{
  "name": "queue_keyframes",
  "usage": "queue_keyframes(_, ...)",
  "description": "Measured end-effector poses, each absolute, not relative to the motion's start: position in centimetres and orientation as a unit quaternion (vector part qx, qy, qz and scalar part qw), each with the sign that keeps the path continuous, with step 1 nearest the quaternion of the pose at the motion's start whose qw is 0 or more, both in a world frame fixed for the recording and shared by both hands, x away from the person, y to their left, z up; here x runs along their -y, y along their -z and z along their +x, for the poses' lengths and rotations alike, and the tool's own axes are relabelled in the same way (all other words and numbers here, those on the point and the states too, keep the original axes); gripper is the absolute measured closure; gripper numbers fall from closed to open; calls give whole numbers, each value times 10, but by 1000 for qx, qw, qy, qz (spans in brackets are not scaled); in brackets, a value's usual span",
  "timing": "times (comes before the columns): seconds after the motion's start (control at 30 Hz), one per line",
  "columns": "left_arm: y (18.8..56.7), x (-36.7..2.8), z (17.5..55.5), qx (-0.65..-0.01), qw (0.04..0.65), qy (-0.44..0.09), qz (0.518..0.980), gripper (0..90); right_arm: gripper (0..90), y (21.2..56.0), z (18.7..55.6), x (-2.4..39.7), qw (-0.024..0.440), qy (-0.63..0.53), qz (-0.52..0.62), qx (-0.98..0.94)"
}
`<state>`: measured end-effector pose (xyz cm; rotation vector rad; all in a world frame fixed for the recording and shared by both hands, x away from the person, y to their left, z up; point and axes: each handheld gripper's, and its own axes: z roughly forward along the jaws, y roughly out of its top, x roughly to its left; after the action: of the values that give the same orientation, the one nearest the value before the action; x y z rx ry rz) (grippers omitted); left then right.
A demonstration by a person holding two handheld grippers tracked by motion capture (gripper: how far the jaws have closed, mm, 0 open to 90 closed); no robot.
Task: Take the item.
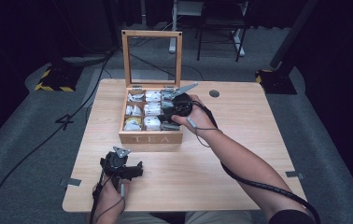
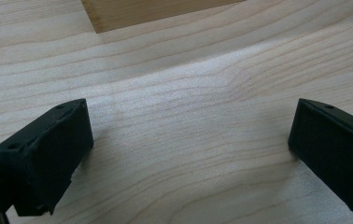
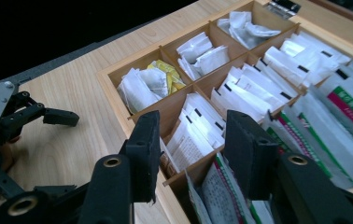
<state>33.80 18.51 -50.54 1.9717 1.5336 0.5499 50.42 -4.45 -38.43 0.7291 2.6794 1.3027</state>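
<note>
A wooden tea box marked TEA stands mid-table with its glass lid upright. Its compartments hold tea bags: white packets, green and red striped ones, and a yellow one. My right gripper hovers over the box's right side. In the right gripper view its jaws stand apart above the near compartments, with no pad pressing on a packet. My left gripper rests low over the table near the front left, open wide with bare wood between its jaws.
The table is light wood with a round cable hole at the back right. The box's front corner shows ahead of the left gripper. Cables and stands sit on the grey floor around the table.
</note>
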Motion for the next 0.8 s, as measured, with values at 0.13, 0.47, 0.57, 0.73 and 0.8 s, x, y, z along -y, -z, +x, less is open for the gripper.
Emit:
queue_keyframes(0.13, 505, -185, 338, -574, 288, -206, 738, 3, 575, 391, 503, 35, 35, -422, 235, -875)
queue_keyframes(0.47, 505, -185, 338, -574, 288, -206, 739, 3, 659, 408, 503, 17, 5, -405, 238, -882)
queue_keyframes(0.57, 505, -185, 338, -574, 288, -206, 738, 3, 670, 412, 503, 12, 12, -391, 232, -890)
queue_keyframes(0.73, 505, -185, 338, -574, 288, -206, 738, 3, 690, 417, 505, 8, 14, -382, 236, -894)
queue_keyframes(0.8, 505, -185, 338, -574, 288, -206, 739, 3, 707, 420, 506, 6, 11, -376, 241, -895)
